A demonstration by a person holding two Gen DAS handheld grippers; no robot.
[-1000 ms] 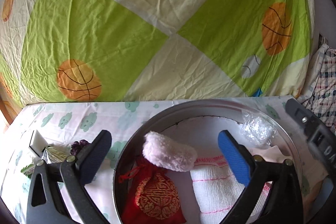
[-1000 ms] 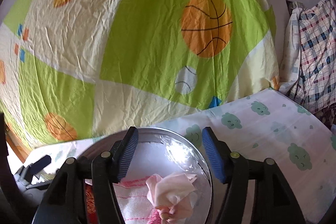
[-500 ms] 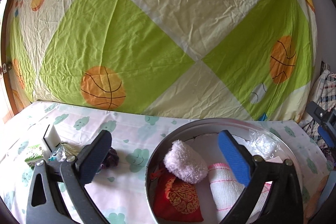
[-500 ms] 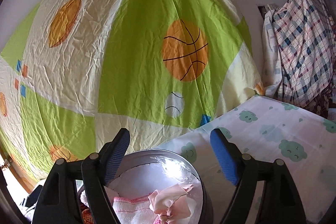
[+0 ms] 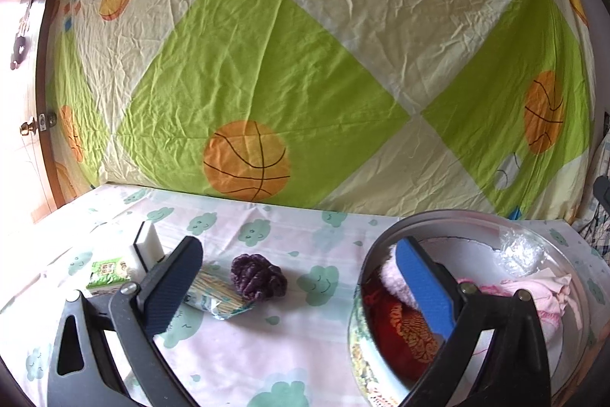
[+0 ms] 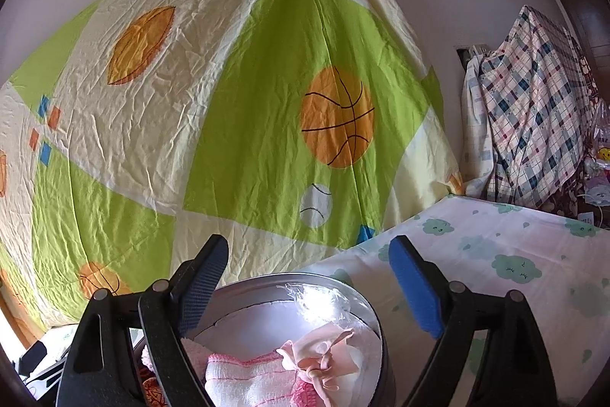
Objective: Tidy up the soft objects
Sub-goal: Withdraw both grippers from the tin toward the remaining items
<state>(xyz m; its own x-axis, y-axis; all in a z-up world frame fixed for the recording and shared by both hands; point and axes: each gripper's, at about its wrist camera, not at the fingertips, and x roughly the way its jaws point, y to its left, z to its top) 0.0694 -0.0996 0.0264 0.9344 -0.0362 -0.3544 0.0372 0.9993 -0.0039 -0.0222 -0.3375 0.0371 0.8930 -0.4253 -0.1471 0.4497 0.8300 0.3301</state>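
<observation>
Left gripper (image 5: 301, 288) swung off the tin (image 5: 385, 246), spread and empty; right gripper (image 6: 309, 277) opening, nothing between; approach purple scrunchie (image 5: 259, 275) low, pinch its middle.

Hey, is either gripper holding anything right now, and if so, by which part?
Nothing is held. The left gripper stands open over the table, and the right gripper, jaws opening, has nothing between them above the round tin.

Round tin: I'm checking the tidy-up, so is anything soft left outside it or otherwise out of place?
Yes. A purple fuzzy item lies on the cloud-print cloth, left of the round tin, beside a packet.
</observation>
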